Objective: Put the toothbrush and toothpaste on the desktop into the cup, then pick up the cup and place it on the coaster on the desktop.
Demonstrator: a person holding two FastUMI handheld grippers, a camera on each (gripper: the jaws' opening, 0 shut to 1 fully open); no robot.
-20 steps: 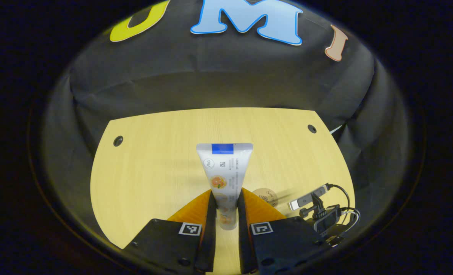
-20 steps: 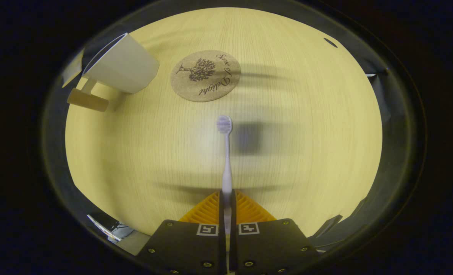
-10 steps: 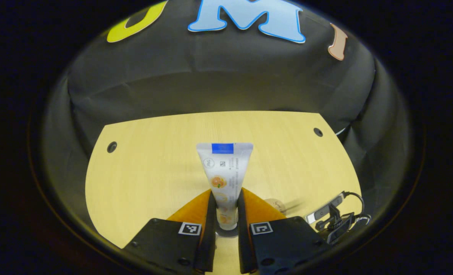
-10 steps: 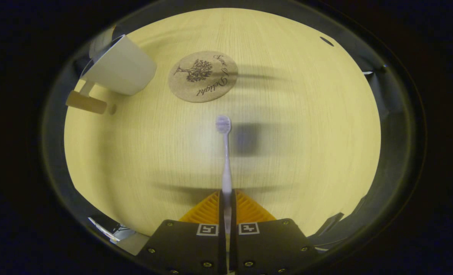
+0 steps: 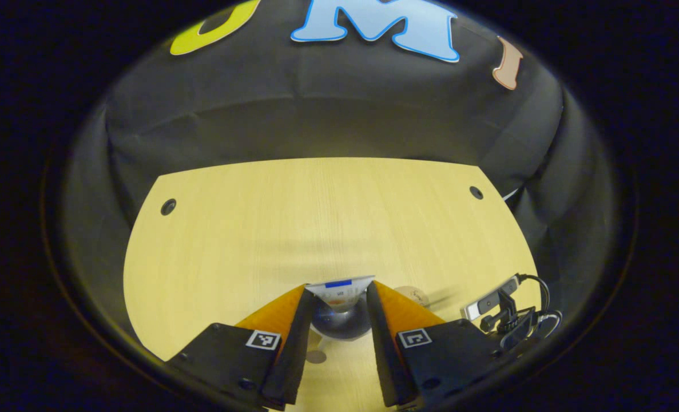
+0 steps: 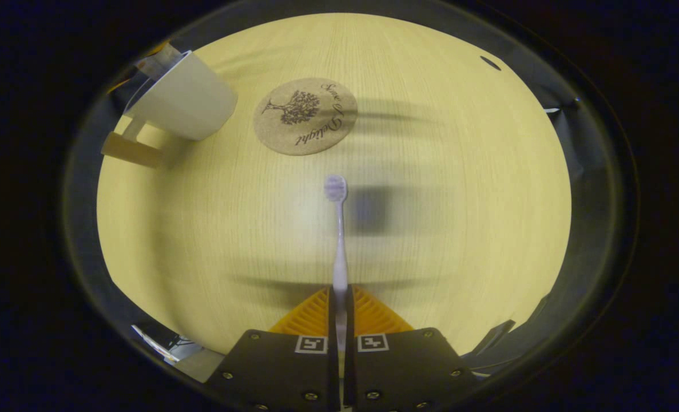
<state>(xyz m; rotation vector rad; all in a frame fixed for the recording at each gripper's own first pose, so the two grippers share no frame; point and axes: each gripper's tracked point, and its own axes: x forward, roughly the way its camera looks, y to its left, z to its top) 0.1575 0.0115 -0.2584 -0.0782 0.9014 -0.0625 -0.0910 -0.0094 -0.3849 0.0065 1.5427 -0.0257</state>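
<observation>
Left gripper (image 5: 337,312) spread, low centre, over cup (image 5: 342,323) with toothpaste (image 5: 339,290) standing inside; right gripper (image 6: 340,312) pinching toothbrush (image 6: 338,240), bristles up mid-frame; coaster (image 6: 305,116) upper centre, cup (image 6: 182,106) upper left on desktop (image 6: 459,189)

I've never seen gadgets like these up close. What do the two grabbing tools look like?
Each tool, left and right, has a black, blocky body with small screws, a pair of square black-and-white coded markers near the front, and two wedge-shaped ribbed fingers tapering forward. No cables or sleeves are visible on them.
</observation>
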